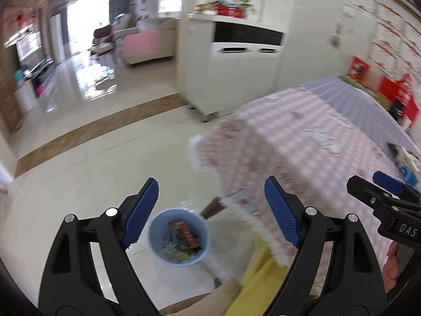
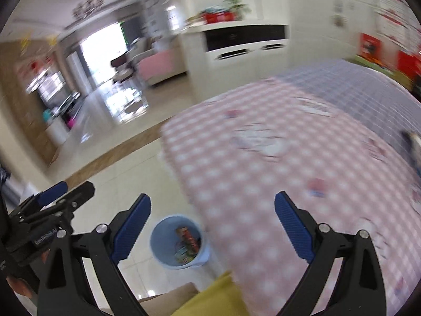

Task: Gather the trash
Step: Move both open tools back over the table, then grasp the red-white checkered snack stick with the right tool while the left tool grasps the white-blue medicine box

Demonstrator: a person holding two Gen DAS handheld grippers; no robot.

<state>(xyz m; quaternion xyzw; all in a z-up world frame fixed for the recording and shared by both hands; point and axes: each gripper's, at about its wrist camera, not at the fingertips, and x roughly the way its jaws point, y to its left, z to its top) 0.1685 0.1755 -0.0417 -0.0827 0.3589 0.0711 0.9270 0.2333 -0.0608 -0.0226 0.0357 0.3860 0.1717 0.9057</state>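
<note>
A light blue waste bin (image 1: 179,237) (image 2: 179,241) stands on the pale floor beside the table, with several colourful wrappers (image 1: 183,239) (image 2: 188,245) inside. My left gripper (image 1: 211,210) hangs open high above it, nothing between its blue pads. In the right wrist view my right gripper (image 2: 213,223) is open and empty too, over the table's near edge. A small red and blue scrap (image 2: 317,187) lies on the pink checked tablecloth (image 2: 263,158). Each gripper shows at the edge of the other's view: the right gripper (image 1: 376,184) and the left gripper (image 2: 68,192).
The tablecloth (image 1: 289,142) hangs over the table's corner above the bin. A yellow cushion (image 1: 257,284) on a tan seat lies below. A white cabinet (image 1: 236,63) stands behind. Dark blurred items (image 1: 402,158) sit at the table's right edge. Red boxes (image 1: 400,94) line the far wall.
</note>
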